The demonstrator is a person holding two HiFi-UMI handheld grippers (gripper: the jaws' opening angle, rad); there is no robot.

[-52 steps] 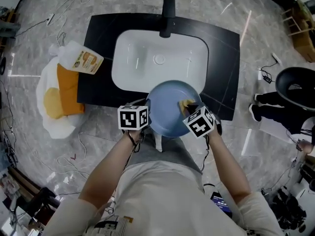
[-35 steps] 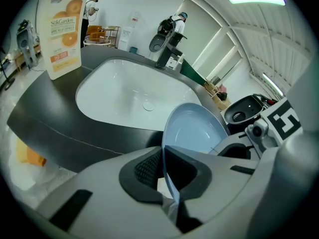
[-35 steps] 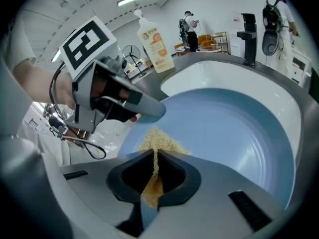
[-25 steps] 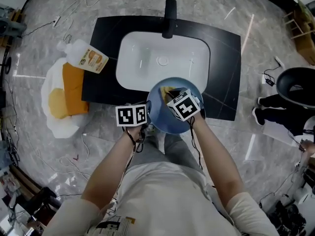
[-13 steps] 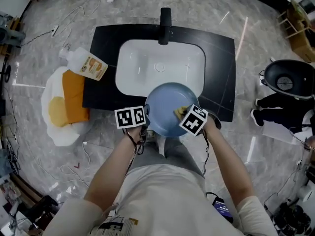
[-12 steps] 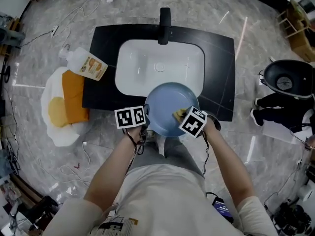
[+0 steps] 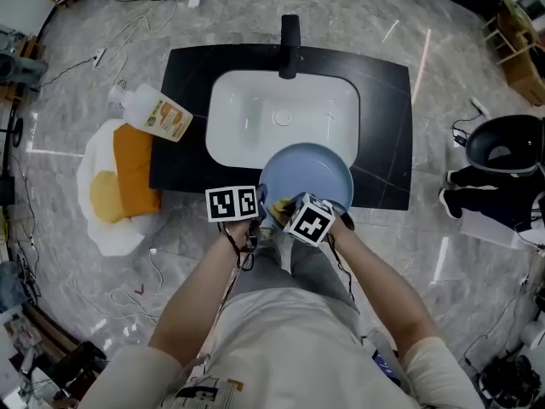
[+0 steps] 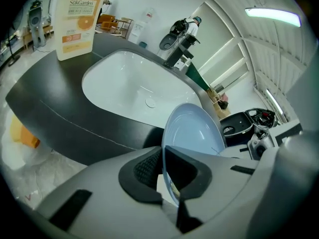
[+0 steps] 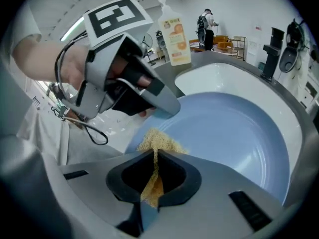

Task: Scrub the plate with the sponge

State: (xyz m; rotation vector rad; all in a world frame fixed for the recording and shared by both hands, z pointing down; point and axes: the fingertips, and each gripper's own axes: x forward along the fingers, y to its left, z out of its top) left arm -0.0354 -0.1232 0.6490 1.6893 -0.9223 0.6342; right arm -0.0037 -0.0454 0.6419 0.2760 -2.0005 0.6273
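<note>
A pale blue plate [image 7: 313, 170] is held over the front edge of the white sink [image 7: 255, 118]. My left gripper [image 7: 261, 210] is shut on its near left rim; in the left gripper view the plate [image 8: 195, 132] stands edge-on between the pads of that gripper [image 8: 163, 169]. My right gripper [image 7: 284, 209] is shut on a thin yellow sponge [image 9: 157, 143], which presses on the plate's [image 9: 239, 133] near left part, close to the left gripper [image 9: 158, 106]. In the head view the right gripper's marker cube mostly hides the sponge [image 7: 277, 204].
A black faucet [image 7: 289, 34] stands behind the sink in a black counter [image 7: 387, 135]. A soap bottle [image 7: 158, 114] lies at the counter's left corner, beside orange and yellow cloths [image 7: 134, 170] on a white sheet. A dark bin [image 7: 509, 150] stands far right.
My right gripper has swept the sponge from the plate's right side across to its near left, next to the left gripper. The left gripper and the plate have kept still.
</note>
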